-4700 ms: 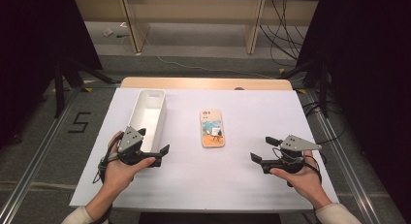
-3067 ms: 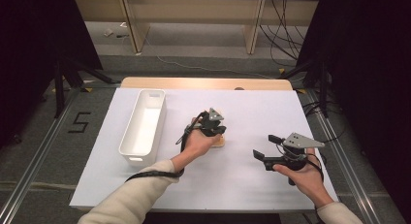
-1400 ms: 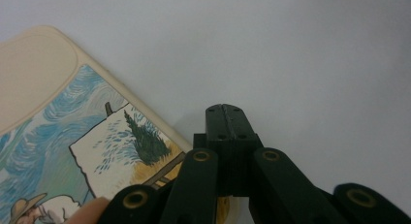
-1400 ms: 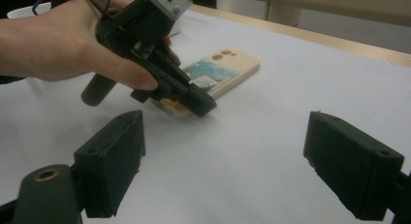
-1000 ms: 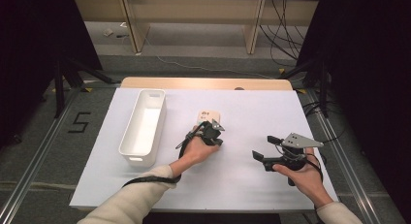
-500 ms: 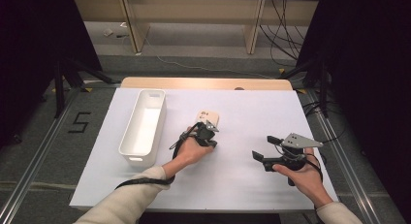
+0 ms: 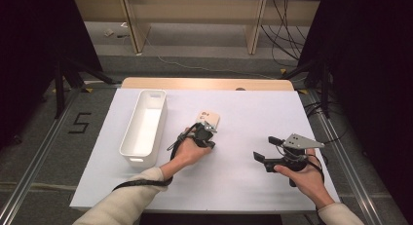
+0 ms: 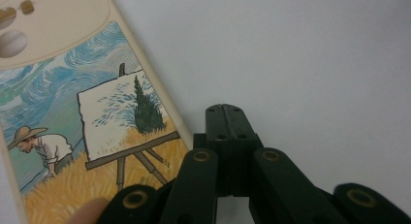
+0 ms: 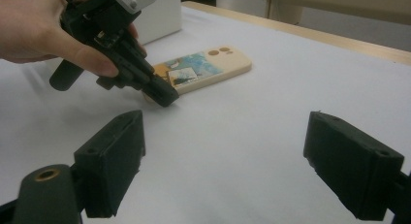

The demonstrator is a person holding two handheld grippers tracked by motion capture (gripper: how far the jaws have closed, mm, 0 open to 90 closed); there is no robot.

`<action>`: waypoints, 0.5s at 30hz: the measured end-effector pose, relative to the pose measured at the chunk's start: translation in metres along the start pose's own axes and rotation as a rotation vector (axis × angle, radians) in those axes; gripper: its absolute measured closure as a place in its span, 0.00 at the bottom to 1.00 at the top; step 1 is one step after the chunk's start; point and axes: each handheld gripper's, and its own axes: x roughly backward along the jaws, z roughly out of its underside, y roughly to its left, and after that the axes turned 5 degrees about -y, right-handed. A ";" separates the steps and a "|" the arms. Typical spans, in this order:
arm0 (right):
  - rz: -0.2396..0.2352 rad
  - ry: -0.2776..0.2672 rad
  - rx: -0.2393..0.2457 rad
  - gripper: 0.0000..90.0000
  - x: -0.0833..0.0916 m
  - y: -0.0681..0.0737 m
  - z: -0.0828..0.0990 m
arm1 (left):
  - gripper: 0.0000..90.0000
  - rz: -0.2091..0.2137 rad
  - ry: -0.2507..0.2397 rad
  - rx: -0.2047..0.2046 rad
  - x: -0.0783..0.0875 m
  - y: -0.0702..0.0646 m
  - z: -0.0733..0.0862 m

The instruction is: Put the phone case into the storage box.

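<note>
Just beside closed black left gripper [image 8: 225,118], glossy round-cornered painted phone case [image 8: 92,132].

Left arm comes in diagonally from the bottom edge of the tabletop, light sleeve, wrist reaching out toward the middle. The left gripper [image 7: 203,136] has its jaws pressed fully together, tips tilted down onto the surface, nothing between them. A fingertip [image 8: 87,209] peeks in beside the jaws in the left gripper view. The right hand [image 7: 304,174] sits near the front right corner, palm under the right gripper [image 7: 265,149], which is held roughly level with jaws spread wide and pointing toward the left one.
</note>
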 end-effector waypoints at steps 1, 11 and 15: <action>-0.002 0.000 0.000 0.18 0.000 0.000 0.000 | 1.00 0.004 0.002 0.002 0.001 0.001 0.000; -0.003 -0.003 0.001 0.18 0.000 0.001 0.000 | 0.90 0.003 -0.057 0.026 0.013 0.004 -0.001; -0.005 -0.002 0.002 0.18 0.000 0.002 0.000 | 0.73 -0.011 -0.111 0.040 0.020 0.006 -0.004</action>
